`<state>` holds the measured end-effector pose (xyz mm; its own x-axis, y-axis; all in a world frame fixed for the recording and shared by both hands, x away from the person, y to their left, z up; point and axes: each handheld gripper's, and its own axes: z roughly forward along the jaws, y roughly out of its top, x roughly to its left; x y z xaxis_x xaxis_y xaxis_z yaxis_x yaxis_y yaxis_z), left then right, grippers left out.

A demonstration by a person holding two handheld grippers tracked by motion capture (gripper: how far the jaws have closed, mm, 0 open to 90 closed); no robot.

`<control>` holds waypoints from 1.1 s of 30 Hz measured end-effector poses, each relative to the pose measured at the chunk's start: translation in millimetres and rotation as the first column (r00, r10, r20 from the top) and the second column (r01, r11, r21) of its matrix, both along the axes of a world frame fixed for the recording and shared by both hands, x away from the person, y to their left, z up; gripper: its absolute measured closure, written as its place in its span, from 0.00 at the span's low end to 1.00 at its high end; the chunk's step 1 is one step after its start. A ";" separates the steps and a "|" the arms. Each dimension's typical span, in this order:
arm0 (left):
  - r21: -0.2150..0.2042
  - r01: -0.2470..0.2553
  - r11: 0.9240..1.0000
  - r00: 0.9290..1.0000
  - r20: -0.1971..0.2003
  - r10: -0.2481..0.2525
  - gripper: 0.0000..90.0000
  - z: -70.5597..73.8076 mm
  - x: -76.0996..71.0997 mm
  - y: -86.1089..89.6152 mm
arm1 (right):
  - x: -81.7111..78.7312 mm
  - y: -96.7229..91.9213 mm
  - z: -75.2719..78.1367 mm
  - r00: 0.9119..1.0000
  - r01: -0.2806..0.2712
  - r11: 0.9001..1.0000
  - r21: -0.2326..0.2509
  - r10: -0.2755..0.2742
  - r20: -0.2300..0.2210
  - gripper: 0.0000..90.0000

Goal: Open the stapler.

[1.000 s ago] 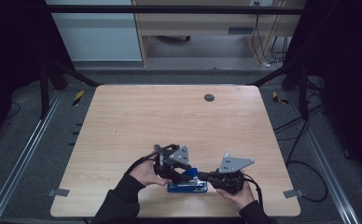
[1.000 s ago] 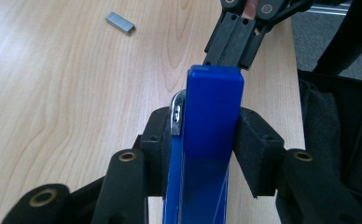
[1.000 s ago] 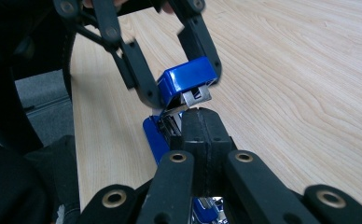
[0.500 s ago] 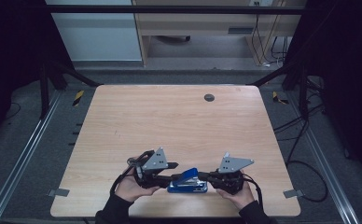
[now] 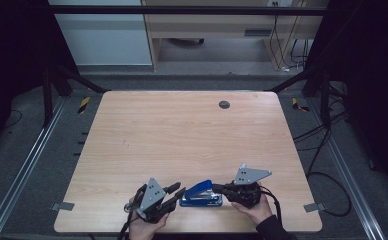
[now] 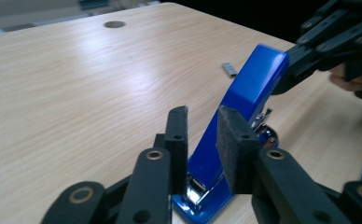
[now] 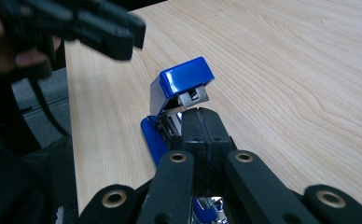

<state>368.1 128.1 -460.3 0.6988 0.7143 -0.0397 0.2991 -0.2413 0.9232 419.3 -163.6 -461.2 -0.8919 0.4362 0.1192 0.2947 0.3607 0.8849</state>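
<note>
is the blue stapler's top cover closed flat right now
No, in the left gripper view the blue stapler has its top cover tilted up, well off its base.

The stapler (image 5: 201,194) lies on the tabletop (image 5: 182,135) near its front edge, a little right of centre, lengthwise from left to right. My left hand-held gripper (image 5: 178,191) sits just beside the stapler's left end; its jaws have just been closing, with a gap between them. In the left gripper view the stapler's raised top arm (image 6: 244,100) stands just beyond that gap. My right hand-held gripper (image 5: 217,188) meets the stapler's right end, jaws together. A small staple strip (image 6: 229,69) lies on the tabletop behind the stapler. A round grommet (image 5: 224,104) sits in the tabletop near the far edge, well apart from everything.
</note>
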 end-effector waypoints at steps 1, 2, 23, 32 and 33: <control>-0.020 -0.021 1.000 1.000 -0.005 0.020 0.85 -4.3 -3.1 -2.0 | 0.3 0.0 -0.1 1.000 0.000 1.000 0.001 0.000 0.000 1.00; -0.019 -0.043 0.999 0.999 0.004 0.043 0.85 -8.0 -6.4 -4.5 | 0.3 0.0 -0.1 1.000 0.000 1.000 0.001 0.000 0.000 1.00; -0.128 -0.330 0.935 0.940 0.043 0.338 1.00 -51.3 -45.9 -55.7 | 0.4 0.3 -0.1 1.000 0.001 1.000 0.000 -0.001 -0.002 1.00; -0.124 -0.330 0.936 0.942 0.024 0.336 1.00 -61.4 -53.5 -77.2 | 0.8 0.4 -0.3 1.000 0.001 1.000 0.002 -0.001 -0.005 1.00; -0.120 -0.330 0.936 0.942 0.023 0.335 1.00 -62.0 -53.6 -79.5 | 0.7 0.4 -0.2 1.000 0.002 1.000 0.001 -0.002 -0.006 1.00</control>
<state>314.5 48.6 -522.3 0.4247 0.8988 -0.1088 0.3040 -0.0284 0.9522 420.0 -163.3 -461.5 -0.8904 0.4376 0.1250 0.3004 0.3590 0.8837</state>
